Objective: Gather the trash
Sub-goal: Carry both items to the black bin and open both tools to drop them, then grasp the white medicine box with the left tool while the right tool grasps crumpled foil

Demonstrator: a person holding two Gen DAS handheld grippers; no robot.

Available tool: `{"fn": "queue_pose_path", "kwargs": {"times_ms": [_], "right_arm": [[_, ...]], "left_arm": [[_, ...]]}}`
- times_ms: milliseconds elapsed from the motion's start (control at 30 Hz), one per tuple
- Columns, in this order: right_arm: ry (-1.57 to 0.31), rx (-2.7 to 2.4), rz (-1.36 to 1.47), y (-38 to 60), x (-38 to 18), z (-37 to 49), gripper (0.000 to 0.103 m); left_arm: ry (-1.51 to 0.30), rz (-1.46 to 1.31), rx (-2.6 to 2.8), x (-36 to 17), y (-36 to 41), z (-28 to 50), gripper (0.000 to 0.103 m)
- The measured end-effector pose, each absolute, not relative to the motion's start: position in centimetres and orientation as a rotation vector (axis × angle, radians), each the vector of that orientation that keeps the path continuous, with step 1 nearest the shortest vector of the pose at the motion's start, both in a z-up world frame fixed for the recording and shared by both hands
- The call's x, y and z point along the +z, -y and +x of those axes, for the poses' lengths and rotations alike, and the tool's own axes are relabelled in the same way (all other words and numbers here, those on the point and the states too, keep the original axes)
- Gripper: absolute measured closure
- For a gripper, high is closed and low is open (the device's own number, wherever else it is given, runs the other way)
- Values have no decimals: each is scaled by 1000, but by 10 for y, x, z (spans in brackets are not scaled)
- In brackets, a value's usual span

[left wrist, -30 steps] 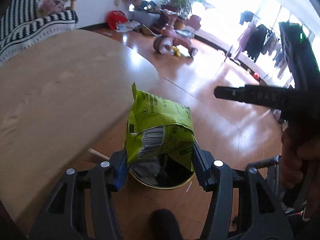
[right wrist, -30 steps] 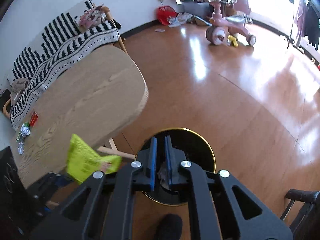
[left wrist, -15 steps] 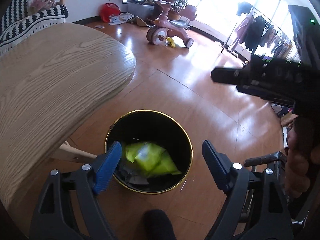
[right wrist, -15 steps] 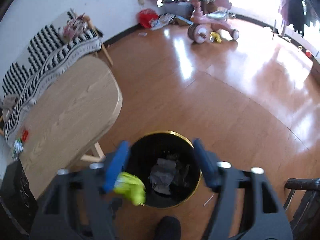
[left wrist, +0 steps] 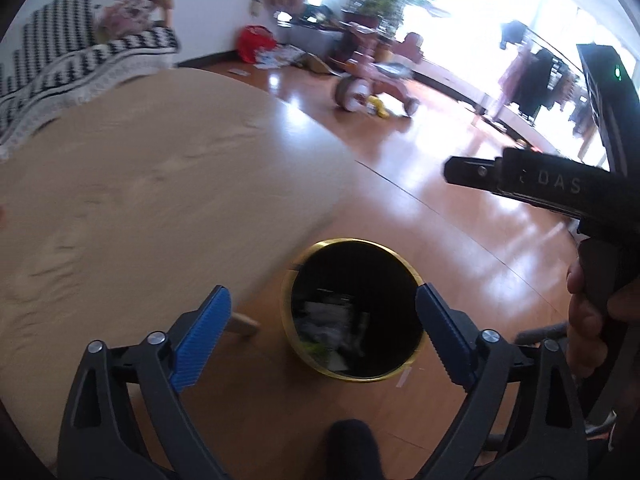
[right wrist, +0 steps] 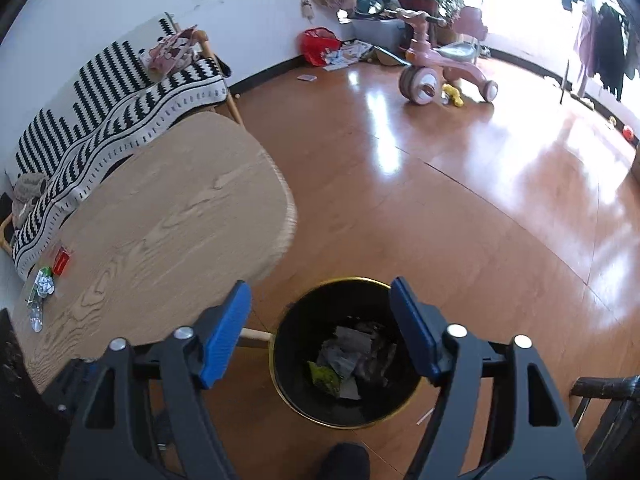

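A black trash bin with a gold rim [left wrist: 408,266] [right wrist: 280,390] stands on the floor by the table's end. In it lie grey crumpled wrappers [right wrist: 352,350] and a green snack bag [right wrist: 326,376]. My left gripper [left wrist: 322,330] is open and empty above the bin. My right gripper [right wrist: 320,326] is open and empty, also above the bin; its body shows in the left wrist view [left wrist: 540,184]. Small trash pieces, a red wrapper [right wrist: 62,260] and silver foil [right wrist: 42,284], lie on the table's far left.
A light wooden table [right wrist: 160,224] [left wrist: 120,200] stands left of the bin. Behind it is a bench with a striped blanket [right wrist: 120,92]. A pink tricycle [right wrist: 440,72] and a red bag [right wrist: 320,44] stand farther off on the wood floor. A dark chair [right wrist: 604,388] is at right.
My left gripper opened and dropped the green snack bag into the bin. My right gripper also opened and let its scrap fall in. Both have lifted and swung slightly toward the table.
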State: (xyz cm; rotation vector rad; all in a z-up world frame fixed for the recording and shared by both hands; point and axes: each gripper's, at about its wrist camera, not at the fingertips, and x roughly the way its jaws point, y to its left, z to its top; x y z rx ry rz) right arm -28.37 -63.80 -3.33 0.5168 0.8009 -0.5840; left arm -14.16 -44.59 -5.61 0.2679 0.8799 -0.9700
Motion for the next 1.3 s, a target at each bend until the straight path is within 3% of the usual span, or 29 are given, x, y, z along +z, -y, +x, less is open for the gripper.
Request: {"fn": "queue_pose_path", "kwargs": {"times_ms": [333,733,1300], "right_arm": [[-828,-402,374,538,-19,-174,26],[-853,-93,319,393,-20,-47,26],[-904,94,180,266,-60,67,27]], "left_arm": [[-790,300,-683,-24,290,-51,10],[-796,126,-352,-18,105,66,10],[-875,109,-365,-54,86,181,10]]}}
